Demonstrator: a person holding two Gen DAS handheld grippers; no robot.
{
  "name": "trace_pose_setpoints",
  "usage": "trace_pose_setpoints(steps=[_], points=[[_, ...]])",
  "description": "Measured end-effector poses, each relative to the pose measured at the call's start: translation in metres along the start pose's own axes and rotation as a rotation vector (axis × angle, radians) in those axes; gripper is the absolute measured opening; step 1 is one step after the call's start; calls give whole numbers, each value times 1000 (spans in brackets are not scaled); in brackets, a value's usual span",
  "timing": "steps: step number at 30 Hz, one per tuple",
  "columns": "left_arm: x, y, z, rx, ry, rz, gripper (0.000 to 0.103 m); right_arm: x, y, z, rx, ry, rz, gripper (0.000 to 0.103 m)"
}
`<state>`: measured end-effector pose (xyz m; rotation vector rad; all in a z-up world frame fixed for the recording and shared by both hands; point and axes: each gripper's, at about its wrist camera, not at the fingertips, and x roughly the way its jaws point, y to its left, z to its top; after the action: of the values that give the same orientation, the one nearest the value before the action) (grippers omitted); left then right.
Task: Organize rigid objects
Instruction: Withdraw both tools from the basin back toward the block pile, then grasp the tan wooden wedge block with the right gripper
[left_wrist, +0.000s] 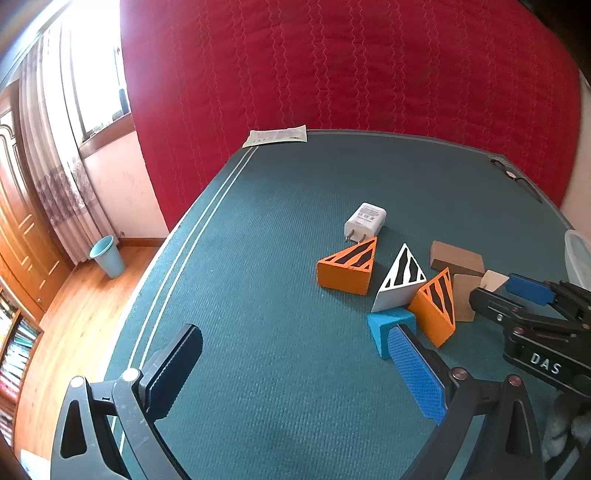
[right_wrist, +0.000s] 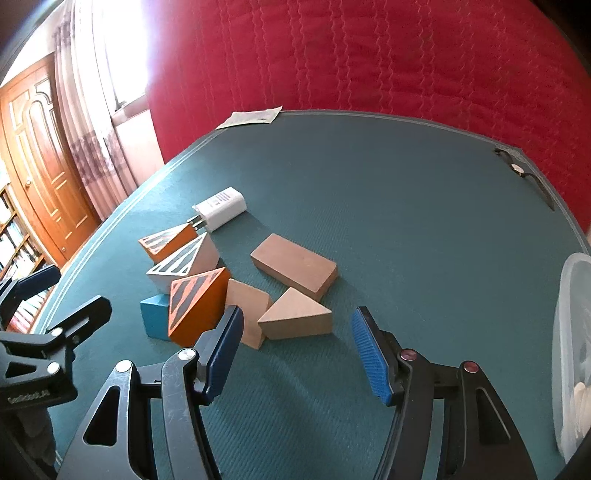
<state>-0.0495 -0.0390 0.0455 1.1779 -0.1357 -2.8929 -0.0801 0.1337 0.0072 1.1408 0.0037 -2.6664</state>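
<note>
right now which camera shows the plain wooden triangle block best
The right wrist view: the plain wooden triangle block lies whole and near, just ahead of the open right tongs. In the left wrist view only a pale corner peeks out, the rest hidden behind the right tongs and another wooden block.

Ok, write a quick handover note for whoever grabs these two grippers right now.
Left gripper: open, empty, over the green mat.
Right gripper: open, empty, just short of the plain wooden wedge.
Blocks sit in a loose cluster: two orange striped wedges, a white striped one, a blue block, a brown brick, and a charger.
The plastic tub stands to the right.
These are all still unsorted.
</note>
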Motion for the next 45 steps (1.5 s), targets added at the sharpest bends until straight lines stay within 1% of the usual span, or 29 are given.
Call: trace_pose_setpoints(steps=[1,3,4,6,8,17,24,32,34,38,42,45], points=[[0,-1,0,1,0,0,102,3,-1,0,1,6,5,62],[0,-2,-1,5,2,0,102,5,-2,0,6,13,15,56],[0,-3,-1,6,3,-1,102,6,-4,-1,10,16,32,54],[1,-4,-2,11,6,0,102,6,-3,-1,7,16,45,46],[2,-6,-3,14,9,1,102,4,1,-2,-13,15,47,43],[3,-8,-5,27,16,2,102,0,4,-8,-32,16,60,43],[3,-9,-5,28,19,4,102,-5,16,-15,-66,15,82,43],[7,-20,-7,75,-3,-3,102,-18,4,-22,-26,-2,63,43],[13,-24,-8,86,12,-1,102,-23,2,-25,-20,-8,63,43],[25,-28,-7,68,57,-32,101,-30,-2,-31,-23,-16,64,43],[28,-31,-2,44,71,-48,99,-34,-5,-35,-18,-21,65,43],[30,-34,1,30,77,-46,93,-37,-11,-37,-8,-24,63,43]])
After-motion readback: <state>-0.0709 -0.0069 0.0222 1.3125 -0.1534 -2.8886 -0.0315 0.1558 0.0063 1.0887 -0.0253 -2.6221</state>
